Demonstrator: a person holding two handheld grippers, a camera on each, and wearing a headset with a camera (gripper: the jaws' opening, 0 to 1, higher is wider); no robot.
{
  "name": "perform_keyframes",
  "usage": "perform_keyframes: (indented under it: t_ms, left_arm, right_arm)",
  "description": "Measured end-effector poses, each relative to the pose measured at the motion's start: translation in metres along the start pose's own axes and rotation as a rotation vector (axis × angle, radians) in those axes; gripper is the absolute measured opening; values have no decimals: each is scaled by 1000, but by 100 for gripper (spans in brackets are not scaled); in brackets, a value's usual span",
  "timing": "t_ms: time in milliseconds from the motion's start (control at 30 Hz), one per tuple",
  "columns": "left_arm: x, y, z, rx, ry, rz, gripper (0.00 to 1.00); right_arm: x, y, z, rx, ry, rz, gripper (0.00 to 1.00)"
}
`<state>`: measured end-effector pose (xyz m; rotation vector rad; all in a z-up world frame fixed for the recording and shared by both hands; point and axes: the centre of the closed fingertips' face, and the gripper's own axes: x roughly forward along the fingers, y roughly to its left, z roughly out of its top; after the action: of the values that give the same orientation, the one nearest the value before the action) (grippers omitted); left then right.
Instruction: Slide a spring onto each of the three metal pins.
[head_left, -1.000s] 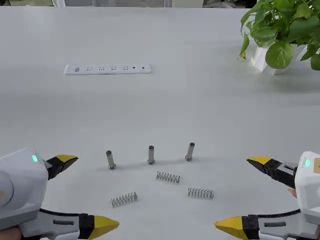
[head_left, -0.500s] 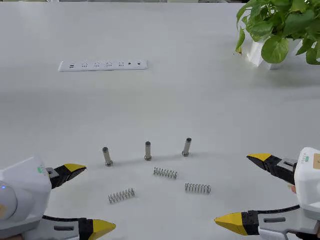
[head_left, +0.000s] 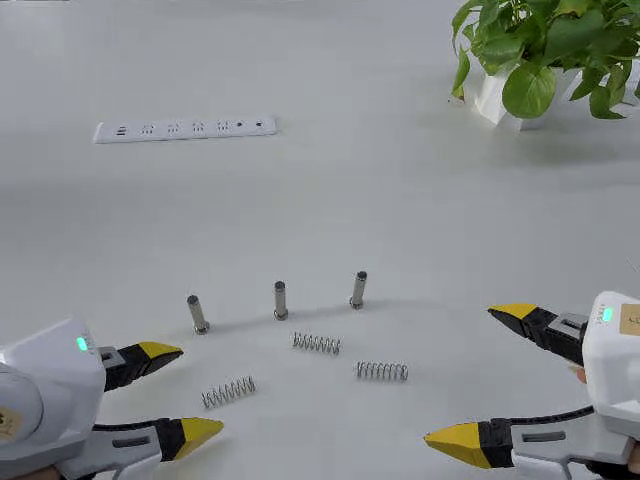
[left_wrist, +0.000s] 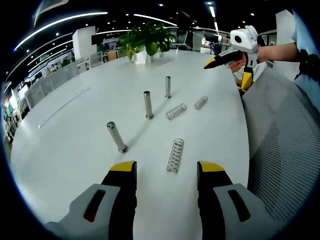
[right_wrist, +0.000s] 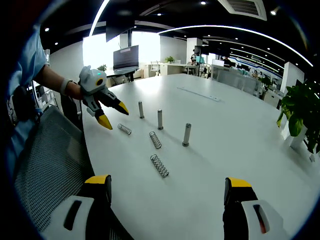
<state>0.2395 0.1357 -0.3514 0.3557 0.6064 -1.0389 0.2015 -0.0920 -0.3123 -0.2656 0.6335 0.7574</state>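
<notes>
White table fills the head view. On its near part three grey metal pins stand upright in a row: left pin, middle pin and right pin. Each has a small flared foot, and all three are bare. Just in front of them three thin wire springs lie flat and apart from one another: left spring, middle spring and right spring. None touches a pin.

The left gripper sits low at the left with its yellow-tipped jaws spread and nothing between them. In its own view the left spring lies on the table just ahead of the gap. The right gripper, low at the right, has its jaws wide apart and empty, clear of the right spring. The frame's bottom edge cuts off both gripper bodies.

Farther back lies a power strip, its sockets too small to make out. A plant stands at the far right, cropped by the frame, with leaves hiding much of its white pot. A mesh chair shows beside the table edge in the gripper views.
</notes>
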Motion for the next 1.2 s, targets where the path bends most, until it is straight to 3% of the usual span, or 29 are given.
perform_keyframes:
  t_ms: [533,1200]
  left_arm:
    - [10,0,-7,41,48,-37,19]
    - [16,-5,-10,92,106,-83,8]
  right_arm:
    - [0,-2,-4,18,1,-11,93]
    - [1,0,-7,37,-8,-16,93]
